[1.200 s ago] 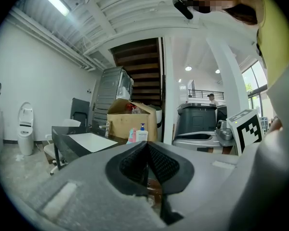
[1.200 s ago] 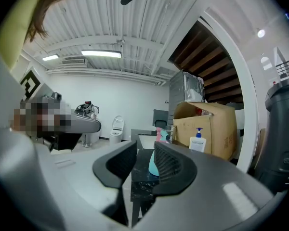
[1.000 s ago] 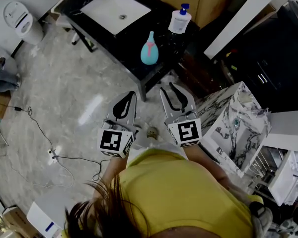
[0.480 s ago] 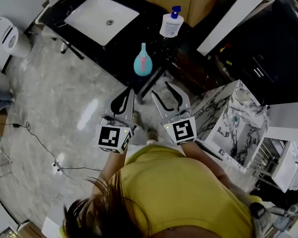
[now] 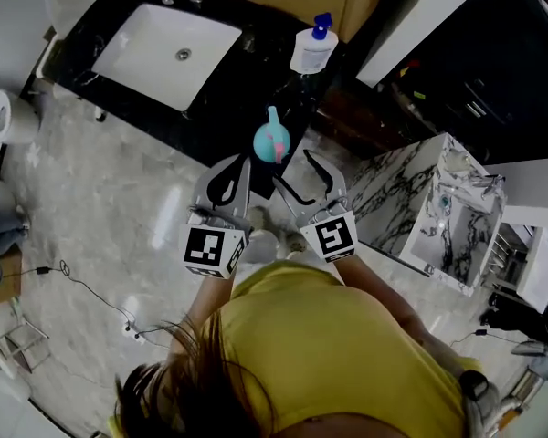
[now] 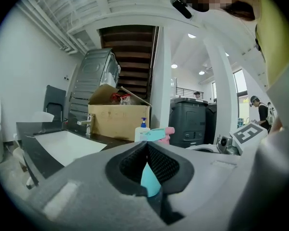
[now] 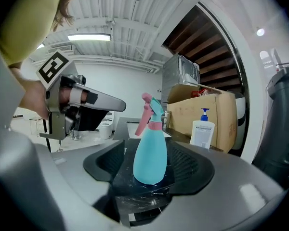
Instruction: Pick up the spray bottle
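Teal with a pink trigger, the spray bottle [image 5: 272, 142] stood upright at the black countertop's [image 5: 247, 76] near corner, just ahead of the right gripper's [image 5: 294, 170] opening jaws and seemingly untouched by them, while the left gripper [image 5: 240, 164] hovered alongside, jaws closed and empty.

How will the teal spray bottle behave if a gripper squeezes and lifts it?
The spray bottle is tall, narrow-necked and stands near the counter edge, so a sideways push may tip it. Its smooth rounded body looks slippery; jaws might slide up it. It seems thin plastic, probably light.
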Demonstrator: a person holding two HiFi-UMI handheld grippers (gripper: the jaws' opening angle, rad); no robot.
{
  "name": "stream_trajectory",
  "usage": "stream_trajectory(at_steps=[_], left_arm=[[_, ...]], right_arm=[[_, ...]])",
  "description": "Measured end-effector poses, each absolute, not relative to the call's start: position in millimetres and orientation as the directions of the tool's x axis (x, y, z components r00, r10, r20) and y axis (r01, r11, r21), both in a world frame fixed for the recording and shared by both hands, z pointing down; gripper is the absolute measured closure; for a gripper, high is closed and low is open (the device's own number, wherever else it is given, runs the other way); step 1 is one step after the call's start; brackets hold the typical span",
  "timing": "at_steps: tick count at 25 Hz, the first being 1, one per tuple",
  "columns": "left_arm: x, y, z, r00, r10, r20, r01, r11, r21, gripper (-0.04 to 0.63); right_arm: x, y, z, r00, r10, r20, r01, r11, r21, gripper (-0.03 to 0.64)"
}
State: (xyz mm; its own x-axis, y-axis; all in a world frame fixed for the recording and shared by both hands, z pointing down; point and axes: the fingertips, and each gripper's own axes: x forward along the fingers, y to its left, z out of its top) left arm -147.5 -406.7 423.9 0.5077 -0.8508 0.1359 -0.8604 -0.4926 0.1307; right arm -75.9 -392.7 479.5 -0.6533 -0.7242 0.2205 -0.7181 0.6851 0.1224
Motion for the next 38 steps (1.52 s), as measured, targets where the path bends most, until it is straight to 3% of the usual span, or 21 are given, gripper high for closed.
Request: stream_trajectory(at_steps=[12, 29, 38], left_arm=[[-167, -434, 452, 0.597, -0.781, 0.185, -0.801, -0.568, 0.187, 0.595], [-173, -447, 471, 0.546, -0.8, 0.247, -0.837, -0.514, 0.188, 0.595], [-171, -444, 470, 0.536, -0.805, 0.256, -0.844, -0.502, 0.188, 0.595]], right_arm=[[-97, -417, 515, -0.59, -0.751, 0.297, -0.752, 0.645, 0.138, 0.254], [-111, -455, 553, -0.615, -0.707, 0.351, -0.721, 0.683, 0.113, 0.204], [-119, -467, 555, -0.647, -0.684, 0.335, -0.697, 0.709, 0.102, 0.219]])
